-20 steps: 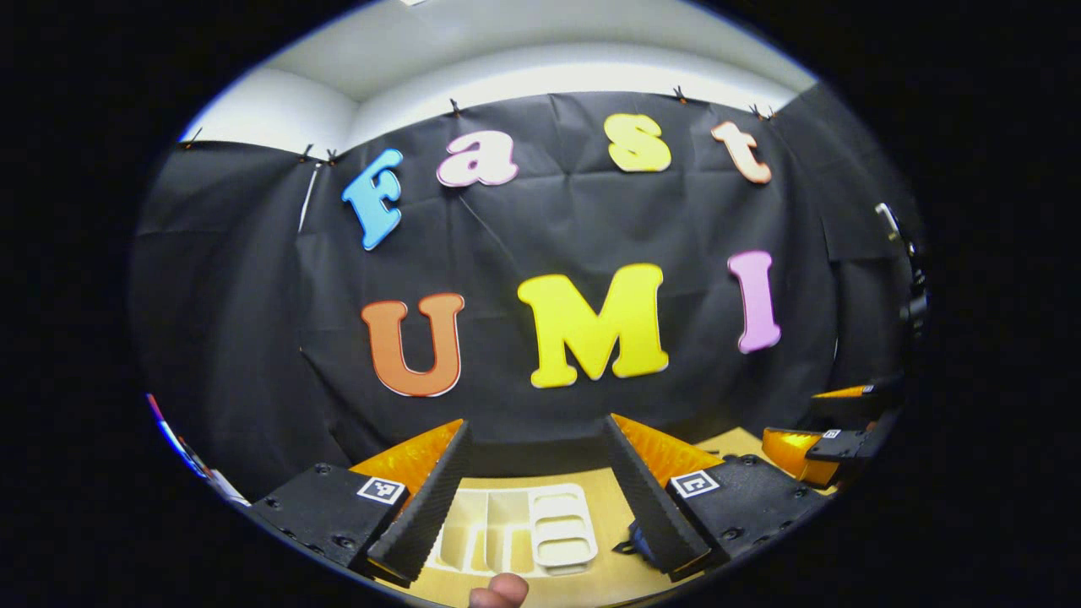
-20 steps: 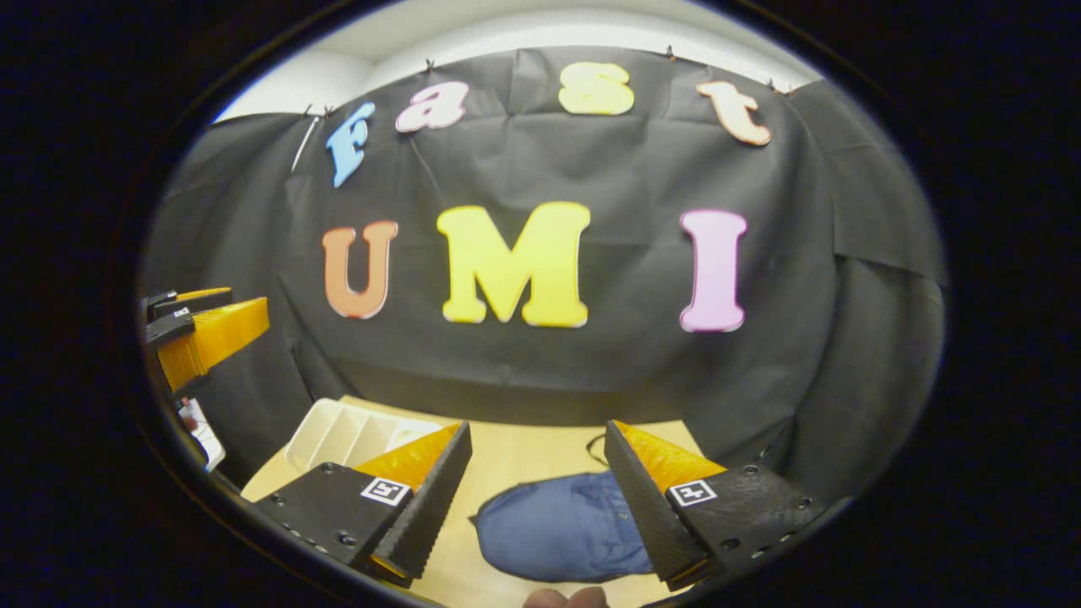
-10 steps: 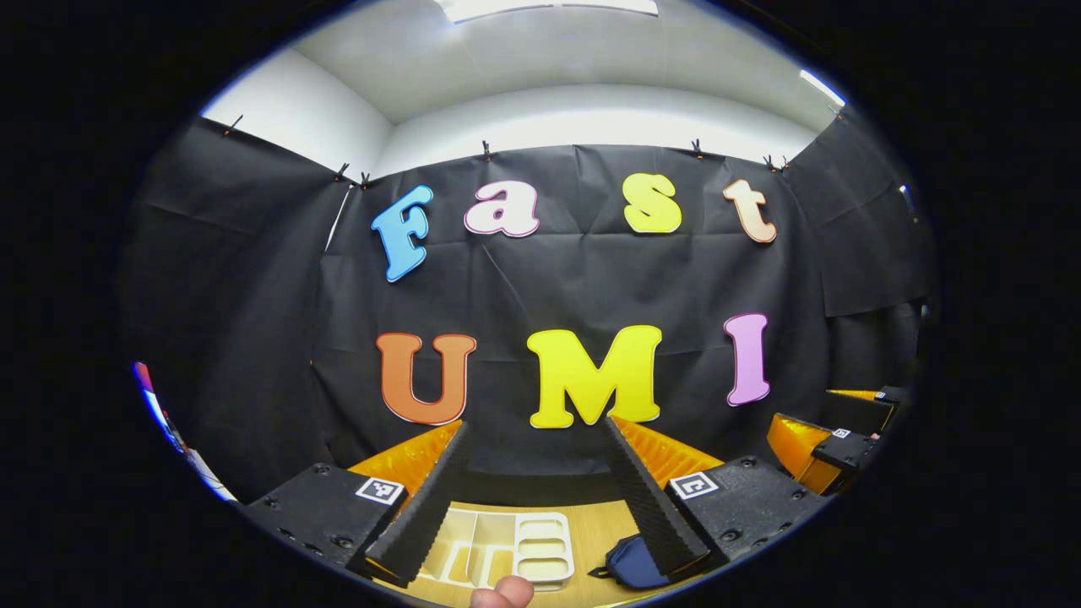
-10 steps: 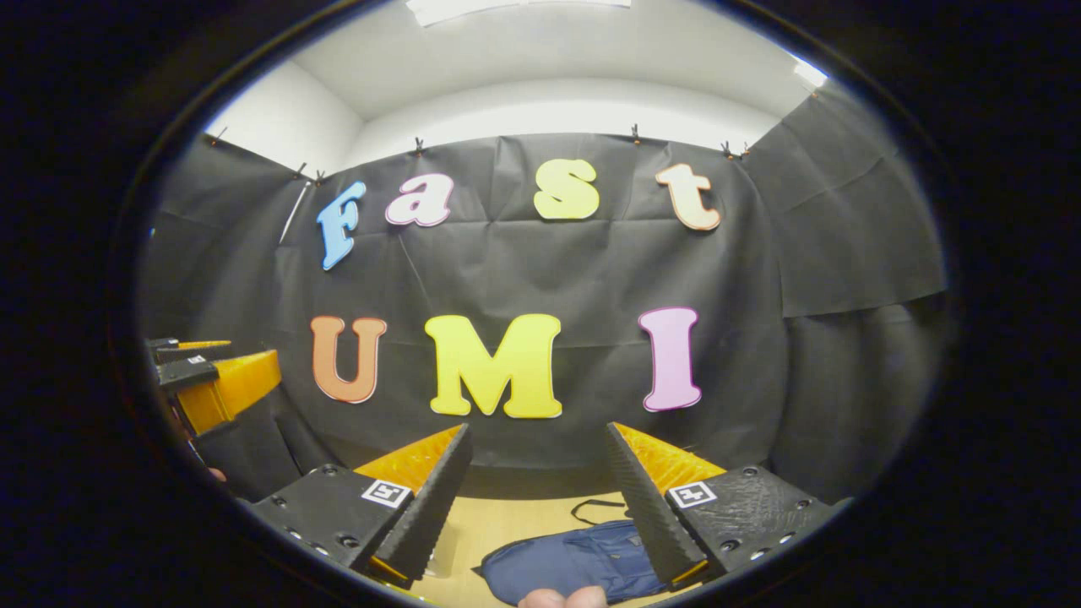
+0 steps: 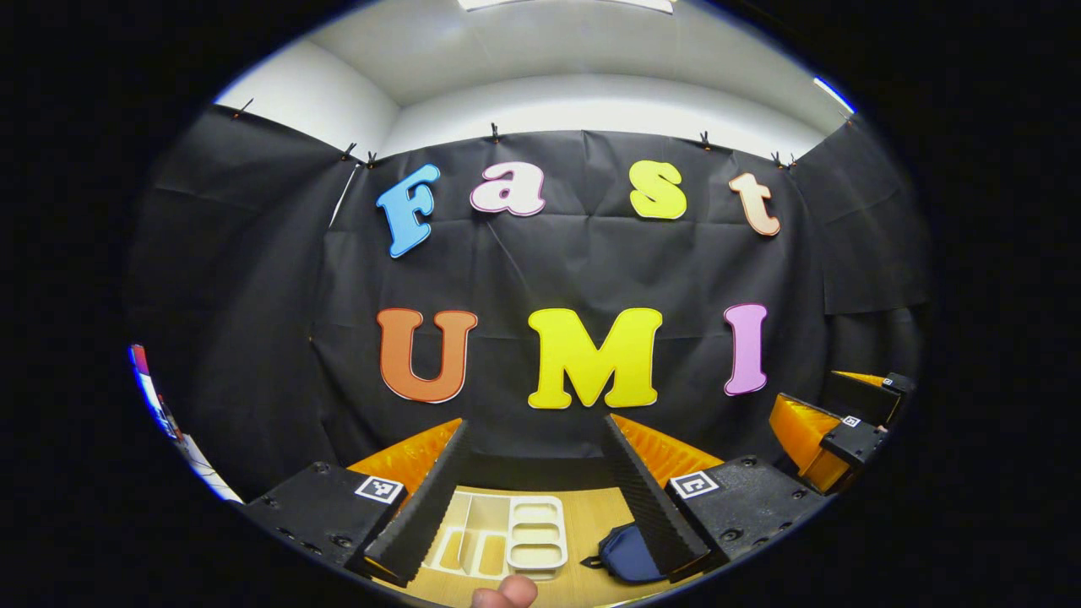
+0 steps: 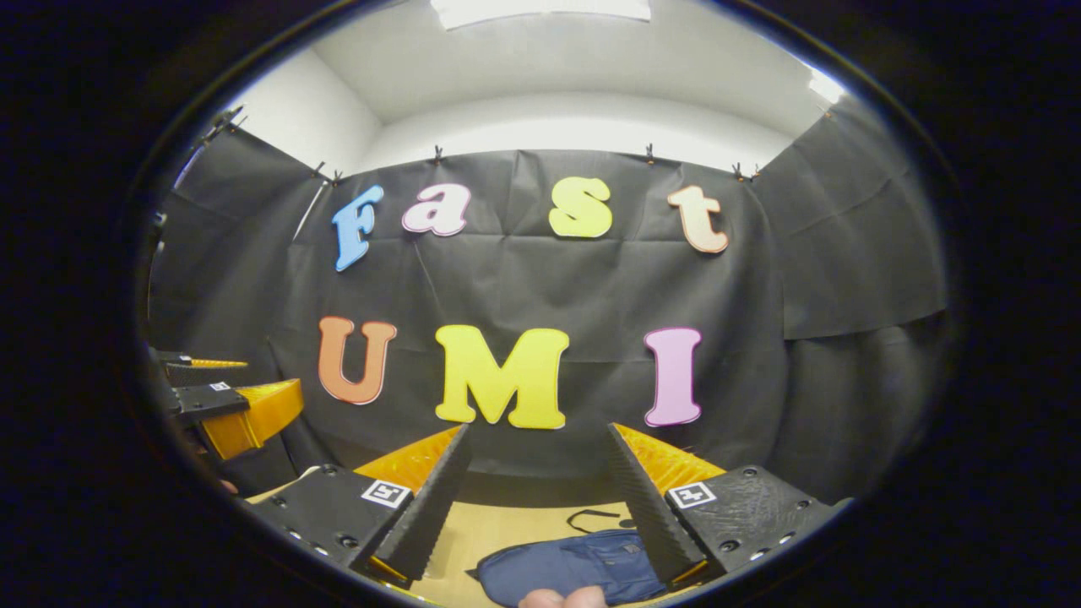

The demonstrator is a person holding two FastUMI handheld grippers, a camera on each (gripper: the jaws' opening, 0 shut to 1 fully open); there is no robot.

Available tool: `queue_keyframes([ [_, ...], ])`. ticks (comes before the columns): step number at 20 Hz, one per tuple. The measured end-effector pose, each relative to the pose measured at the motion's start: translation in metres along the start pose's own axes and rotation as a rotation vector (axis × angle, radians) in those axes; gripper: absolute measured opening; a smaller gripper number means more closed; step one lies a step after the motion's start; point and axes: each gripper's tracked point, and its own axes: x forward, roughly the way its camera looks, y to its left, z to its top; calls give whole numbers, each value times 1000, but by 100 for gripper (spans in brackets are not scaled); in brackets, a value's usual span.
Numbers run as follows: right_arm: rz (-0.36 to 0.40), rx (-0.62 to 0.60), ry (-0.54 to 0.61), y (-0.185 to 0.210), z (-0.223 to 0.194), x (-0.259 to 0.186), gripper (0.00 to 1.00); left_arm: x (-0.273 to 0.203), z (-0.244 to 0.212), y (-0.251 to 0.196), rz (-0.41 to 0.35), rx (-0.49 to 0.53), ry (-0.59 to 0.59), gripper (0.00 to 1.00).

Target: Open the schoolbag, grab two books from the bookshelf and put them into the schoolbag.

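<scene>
Right now you are holding both tongs up in the air, level with the booth wall, and neither is touching anything.

Starting at the left: in the left gripper view, coloured book edges [image 5: 156, 401] are peeking in at the far left rim, too cropped to tell whether that is the bookshelf. Your left tongs [image 5: 534, 494] are standing wide apart with nothing between the fingers. Below them a white compartment tray [image 5: 505, 545] is lying on the wooden desk [image 5: 583, 523], and just to its right a corner of the navy schoolbag [image 5: 629, 561] is showing beside the right finger.

In the right gripper view your right tongs [image 6: 536, 498] are also gaping apart and empty, and the schoolbag [image 6: 574, 570] is lying flat on the desk directly beneath them, its black strap [image 6: 591, 517] trailing toward the wall. The bag is looking closed, though its zipper is too small to make out.

Judging from this, you are sitting at the very first step: opening the schoolbag. The next move is probably calling for you to tilt the right tongs down toward the bag, find the zipper pull or flap edge, and pinch it, with the left tongs steadying the fabric.
</scene>
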Motion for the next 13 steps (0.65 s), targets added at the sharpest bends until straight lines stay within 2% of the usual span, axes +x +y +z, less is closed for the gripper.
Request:
queue_keyframes([
  [7,-14,-1,5,-3,0,3,96,19,1,-15,-15,21,-3,99],
  [8,-17,-2,8,-5,-1,5,96,19,0,-16,-20,17,1,94],
  [9,-17,-1,8,-5,-2,6,96,20,0,-17,-23,12,5,98],
  [10,-19,-3,11,-4,-2,7,96,21,-2,-16,-24,9,8,95],
  [12,-21,-3,13,-5,-3,10,96,22,-1,-14,-21,6,6,100],
  [13,-20,-2,10,-6,-1,10,96,23,2,-13,-19,7,-1,98],
])
